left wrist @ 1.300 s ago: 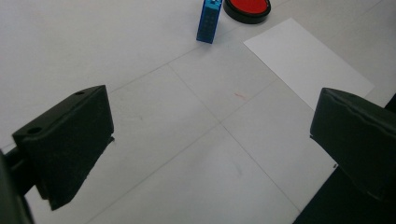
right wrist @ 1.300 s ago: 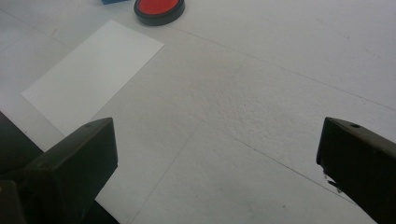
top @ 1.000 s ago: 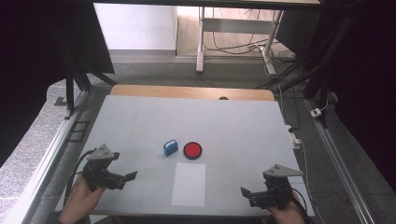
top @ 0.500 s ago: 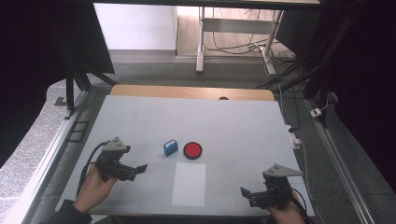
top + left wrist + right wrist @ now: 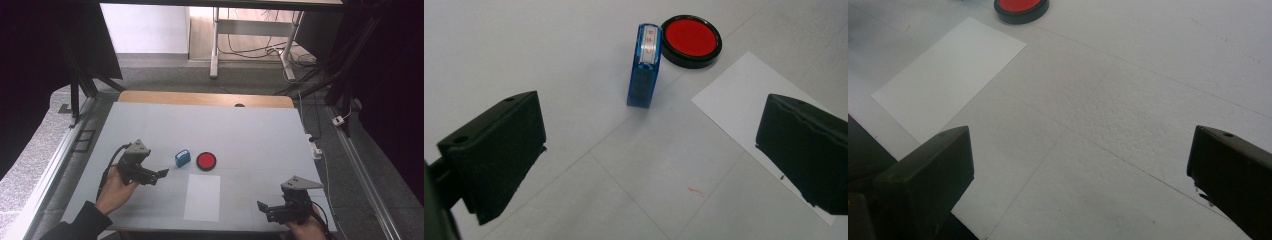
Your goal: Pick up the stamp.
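Observation:
A small blue stamp (image 5: 182,158) lies on the grey table beside a round red ink pad (image 5: 206,161) in a black rim. A white sheet of paper (image 5: 202,197) lies in front of them. My left gripper (image 5: 161,174) is open, just left of the stamp, its jaws pointing at it. In the left gripper view the stamp (image 5: 643,65), the ink pad (image 5: 690,36) and the paper (image 5: 744,103) lie ahead between the wide-apart jaws. My right gripper (image 5: 261,207) is open near the front right edge, with the paper (image 5: 948,75) and ink pad (image 5: 1021,7) ahead.
The table (image 5: 260,130) has a wooden strip along its far edge (image 5: 205,99). Metal rails run down both sides. Cables and a socket block (image 5: 315,149) lie on the floor at the right. A desk frame (image 5: 215,40) stands beyond the table.
My left gripper has moved forward and right, from the front left corner toward the blue stamp. The right gripper has stayed in place.

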